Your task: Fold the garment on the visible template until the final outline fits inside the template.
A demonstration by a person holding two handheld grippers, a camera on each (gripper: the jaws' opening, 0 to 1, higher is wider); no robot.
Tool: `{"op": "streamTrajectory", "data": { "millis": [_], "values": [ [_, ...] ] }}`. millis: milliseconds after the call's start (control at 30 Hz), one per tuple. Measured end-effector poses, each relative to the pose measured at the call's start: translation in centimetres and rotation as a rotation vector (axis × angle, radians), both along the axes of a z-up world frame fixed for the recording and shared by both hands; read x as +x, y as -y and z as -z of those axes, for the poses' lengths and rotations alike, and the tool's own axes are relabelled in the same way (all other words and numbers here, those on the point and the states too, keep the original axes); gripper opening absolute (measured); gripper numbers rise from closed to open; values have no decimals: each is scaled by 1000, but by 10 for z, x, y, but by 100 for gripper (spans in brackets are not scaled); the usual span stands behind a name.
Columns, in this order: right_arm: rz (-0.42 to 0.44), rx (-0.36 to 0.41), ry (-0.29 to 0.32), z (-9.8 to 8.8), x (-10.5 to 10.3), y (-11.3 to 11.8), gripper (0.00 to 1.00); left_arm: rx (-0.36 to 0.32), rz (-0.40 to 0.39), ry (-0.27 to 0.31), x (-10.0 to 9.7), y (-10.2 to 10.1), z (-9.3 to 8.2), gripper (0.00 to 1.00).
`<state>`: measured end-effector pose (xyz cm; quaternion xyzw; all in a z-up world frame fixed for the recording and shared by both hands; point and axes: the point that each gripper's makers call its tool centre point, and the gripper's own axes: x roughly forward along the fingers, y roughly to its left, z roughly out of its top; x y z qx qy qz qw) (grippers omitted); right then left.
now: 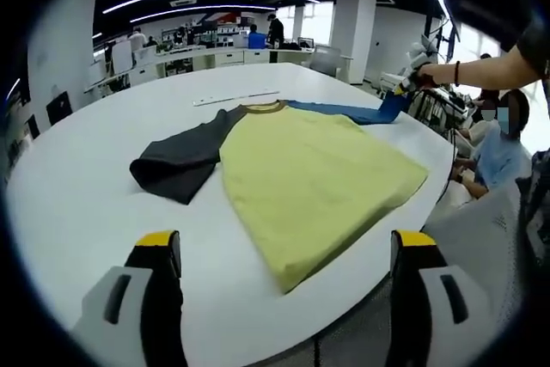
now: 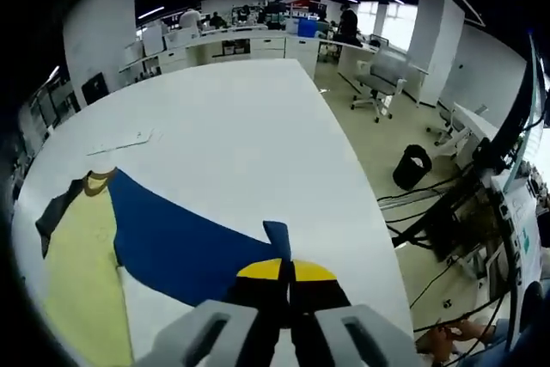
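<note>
While the blue sleeve (image 2: pixel 185 247) is pinched by the closed right gripper (image 2: pixel 287 271), the dark sleeve (image 1: pixel 176 163) (flat, untouched) is seen before the left gripper (image 1: pixel 288 251), jaws wide apart, nothing held, yellow garment (image 1: pixel 314 178) on white table (image 1: pixel 77 204).

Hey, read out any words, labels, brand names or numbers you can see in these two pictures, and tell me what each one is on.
No text can be read in either view.
Shirt: plain yellow body, dark sleeve and blue sleeve, no print or label showing.
White strip on the table beyond the collar: any markings are too small to read.
Equipment at the right edge of the right gripper view: too blurred to read.
</note>
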<state>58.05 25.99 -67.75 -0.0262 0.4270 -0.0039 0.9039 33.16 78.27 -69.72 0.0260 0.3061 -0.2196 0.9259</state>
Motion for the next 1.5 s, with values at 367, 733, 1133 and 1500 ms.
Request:
{"op": "streamTrajectory", "data": {
  "millis": [367, 733, 1133, 1500],
  "values": [
    [-88, 38, 18, -9, 30, -45, 0, -4, 8, -5, 0, 0, -2, 99],
    [-200, 74, 21, -18, 51, -98, 0, 5, 3, -15, -5, -2, 0, 99],
    [-317, 110, 25, -25, 58, -169, 0, -6, -4, -11, -6, -5, -1, 98],
    [-437, 119, 19, -30, 54, -234, 0, 2, -3, -13, -7, -6, 0, 97]
  ]
}}
